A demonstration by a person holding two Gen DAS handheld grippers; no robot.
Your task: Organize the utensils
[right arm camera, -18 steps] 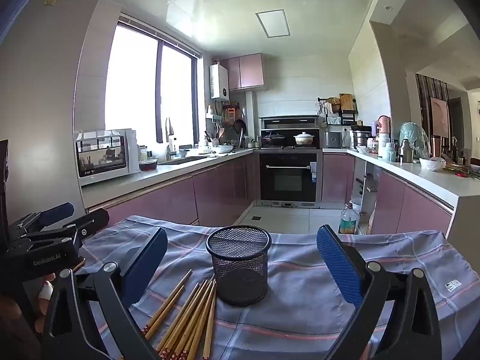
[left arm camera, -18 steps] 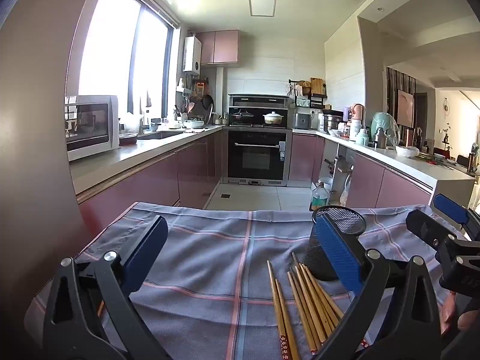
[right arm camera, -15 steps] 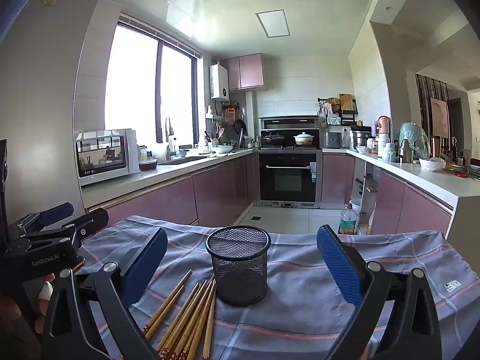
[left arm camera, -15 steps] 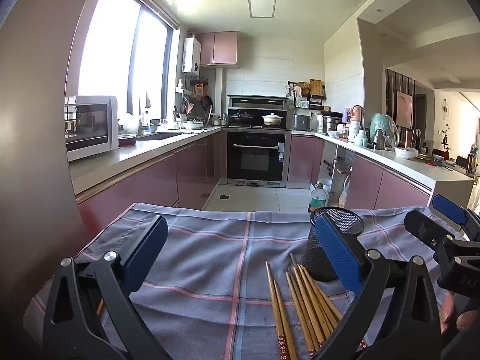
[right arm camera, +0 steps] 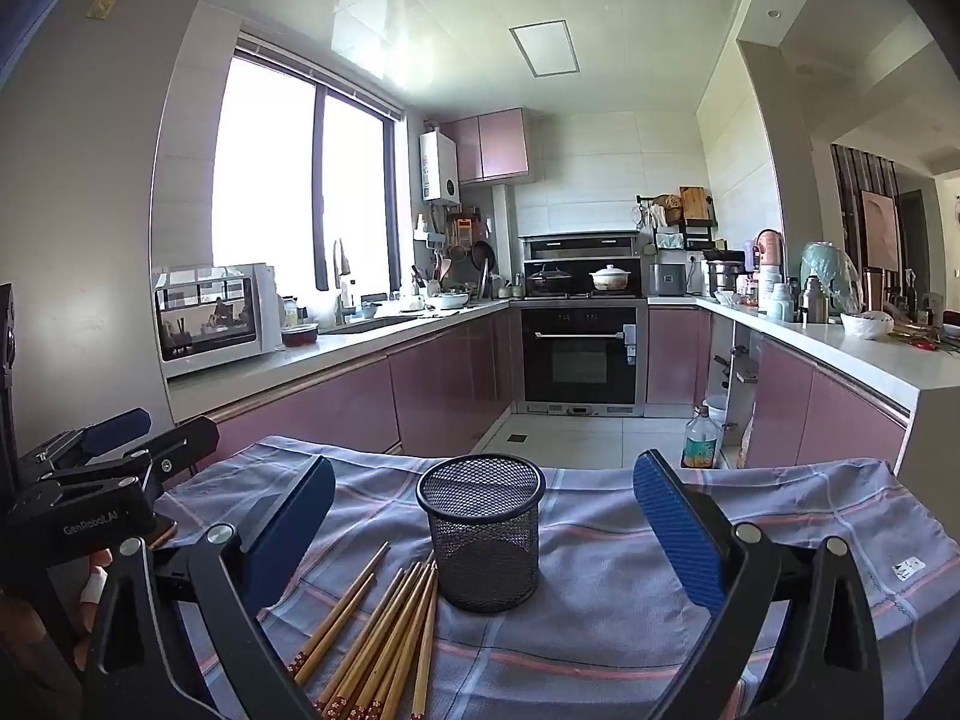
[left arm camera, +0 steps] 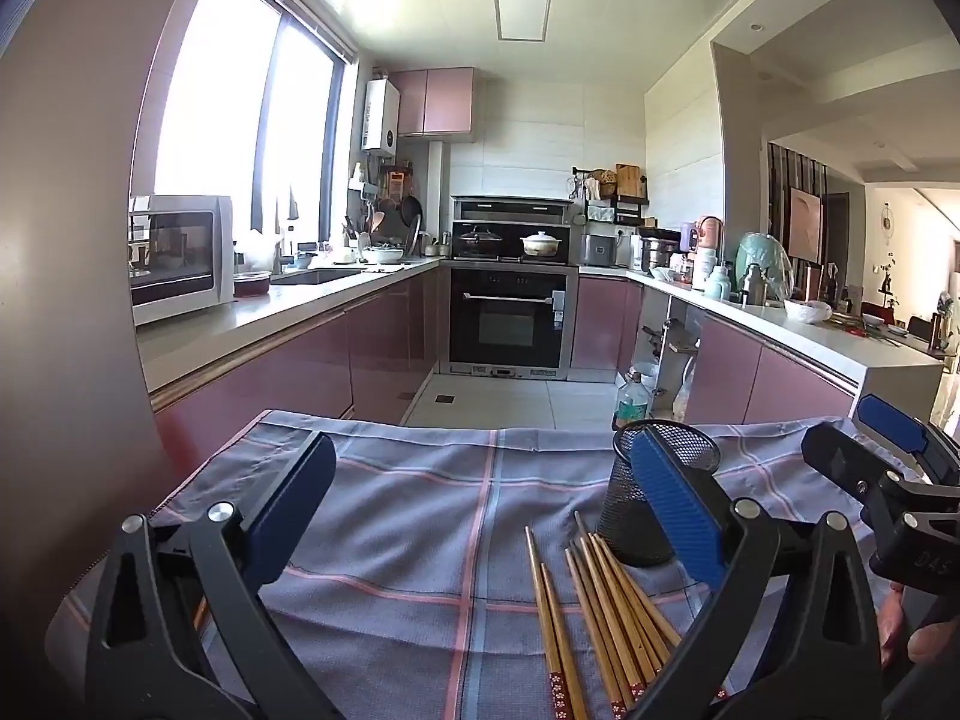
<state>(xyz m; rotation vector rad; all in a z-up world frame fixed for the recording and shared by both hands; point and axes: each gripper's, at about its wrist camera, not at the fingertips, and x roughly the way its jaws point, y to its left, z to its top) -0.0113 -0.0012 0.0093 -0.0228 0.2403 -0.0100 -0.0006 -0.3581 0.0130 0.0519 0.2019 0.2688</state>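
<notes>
Now, working left to right across the near table, the grey-blue checked cloth with pink stripes [left arm camera: 420, 516] covers the whole surface. At the far left of the right wrist view the left gripper [right arm camera: 150, 435] shows as black arms with blue pads, a person's fingers [right arm camera: 96, 576] below it; in its own view the left gripper [left arm camera: 474, 516] stands with its jaws spread as wide as they go, nothing between the pads but bare cloth. Just right of it lies the bundle of bamboo chopsticks with red patterned ends [right arm camera: 384, 630], flat on the cloth and fanned a little, their plain tips pointing away toward the black wire-mesh cylindrical holder [right arm camera: 483, 534]. That holder stands upright, apparently empty as far as the mesh lets one see, with the nearest chopstick tips right at its base, though whether they touch it is hard to tell. The right gripper [right arm camera: 483, 531] is likewise fully open and holds nothing; the holder sits centred between its blue pads but farther off, apart from both. In the left wrist view the same holder [left arm camera: 636, 522] is partly hidden behind the right-hand blue pad, the chopsticks [left arm camera: 594, 612] lie near and to its left, and the right gripper [left arm camera: 864, 450] shows at the far right edge
</notes>
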